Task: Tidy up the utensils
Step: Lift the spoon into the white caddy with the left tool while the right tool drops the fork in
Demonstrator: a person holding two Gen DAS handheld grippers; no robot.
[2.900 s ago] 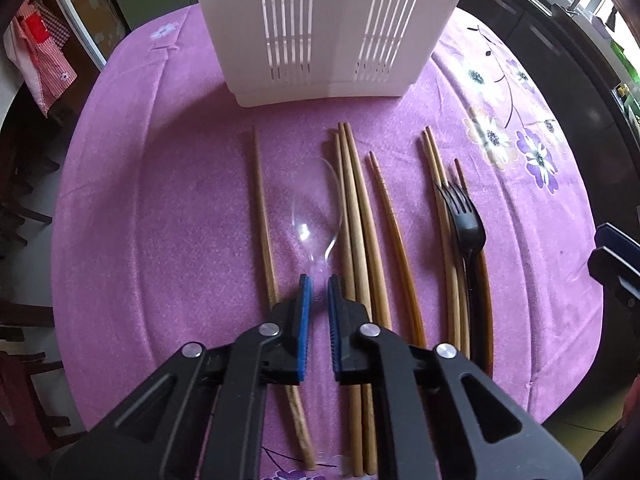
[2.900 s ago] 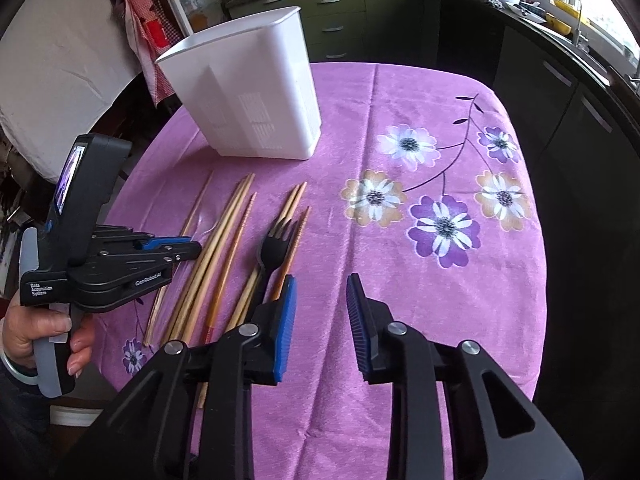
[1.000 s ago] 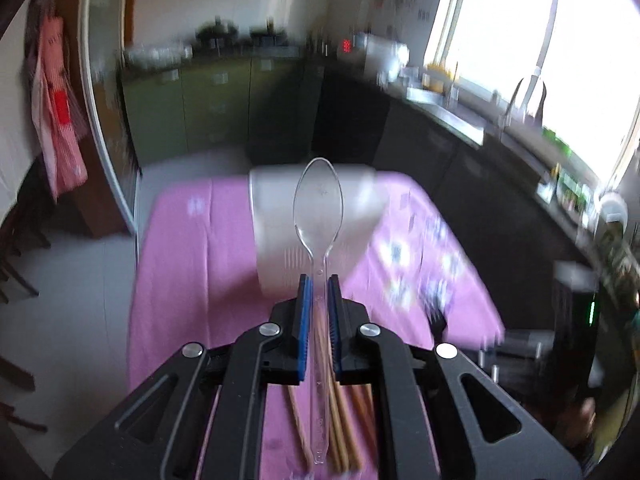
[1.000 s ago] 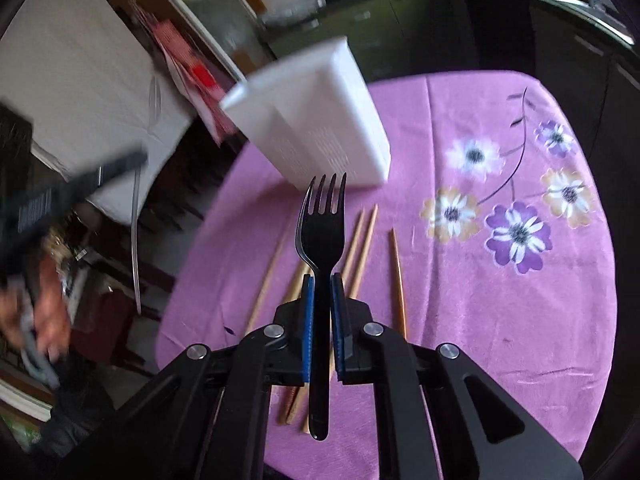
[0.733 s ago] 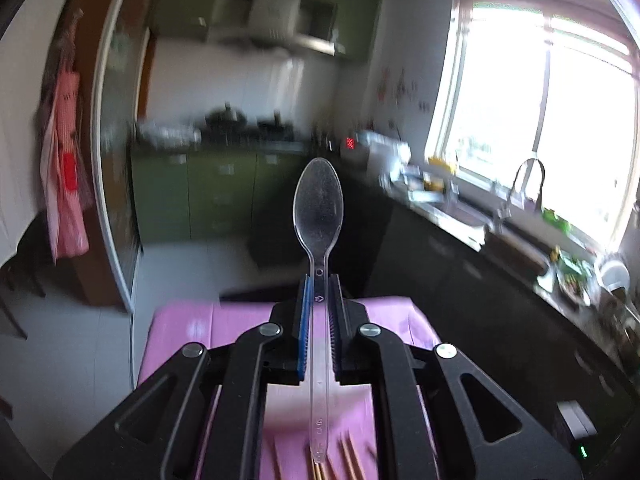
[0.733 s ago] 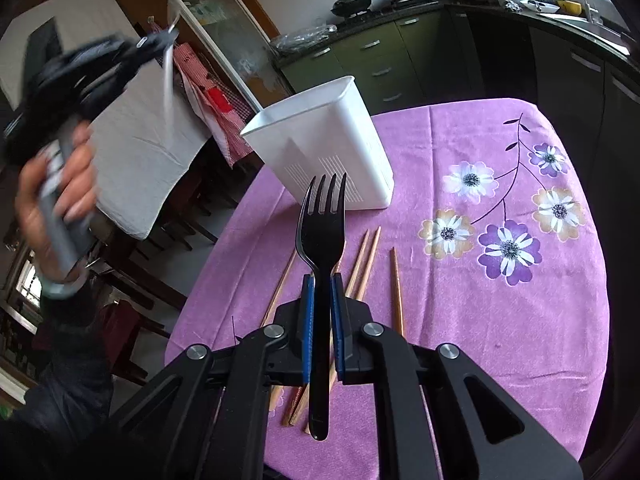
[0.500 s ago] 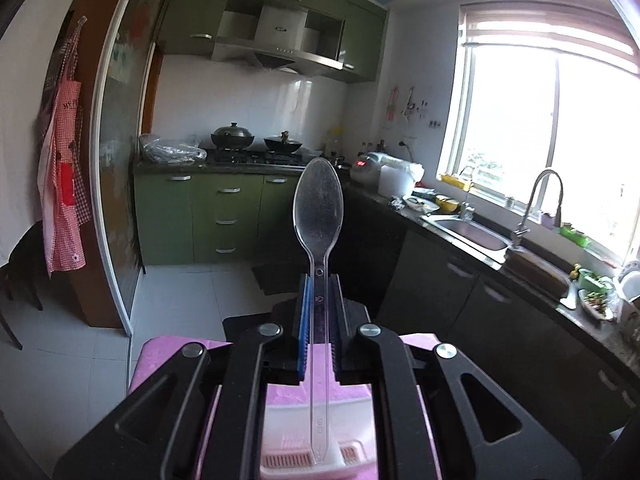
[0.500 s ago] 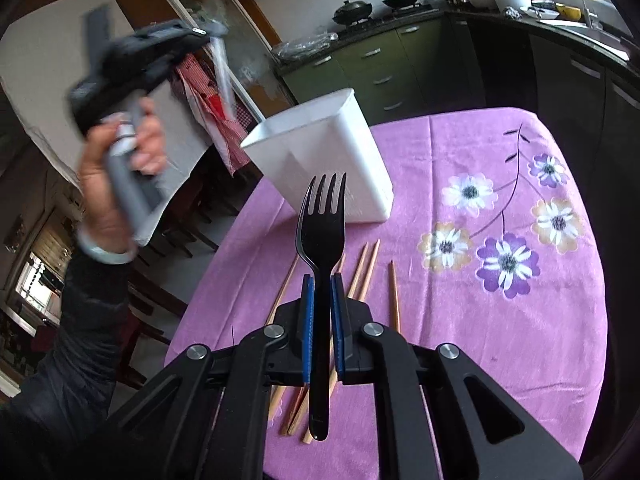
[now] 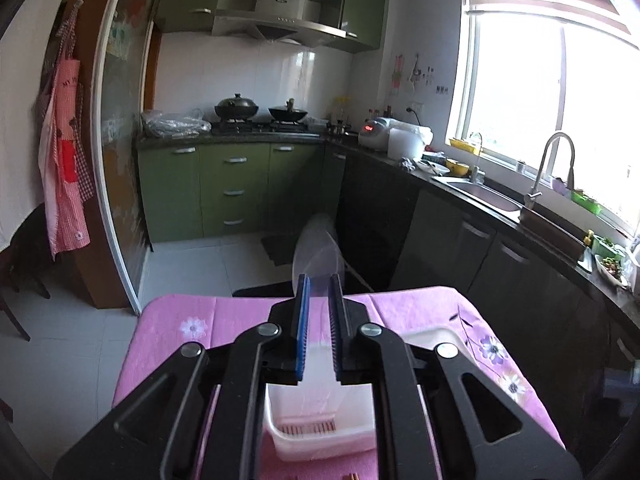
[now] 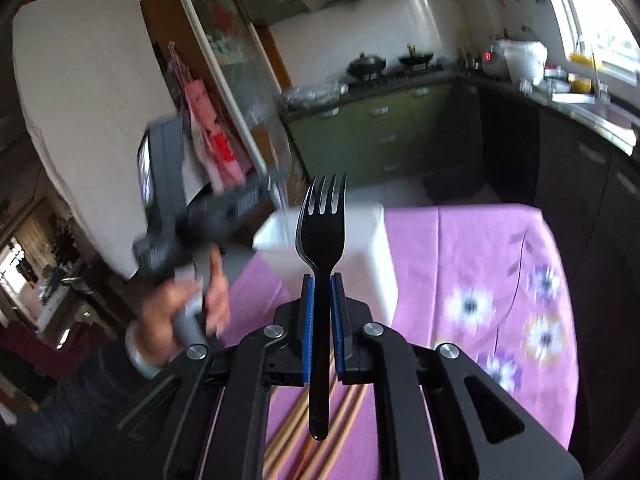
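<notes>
While the white holder (image 9: 316, 436) stands on the purple desk (image 9: 180, 328), the left tool (image 9: 319, 330) above it is opening, clear spoon (image 9: 318, 256) sliding between its pads; the right tool (image 10: 323, 326) clamps the black fork (image 10: 320, 232)

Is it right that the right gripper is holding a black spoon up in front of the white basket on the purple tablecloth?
Not quite. The right gripper holds a black fork, not a spoon: the right wrist view shows its prongs pointing up. The rest is right: it stands in front of the white basket on the purple tablecloth.
</notes>
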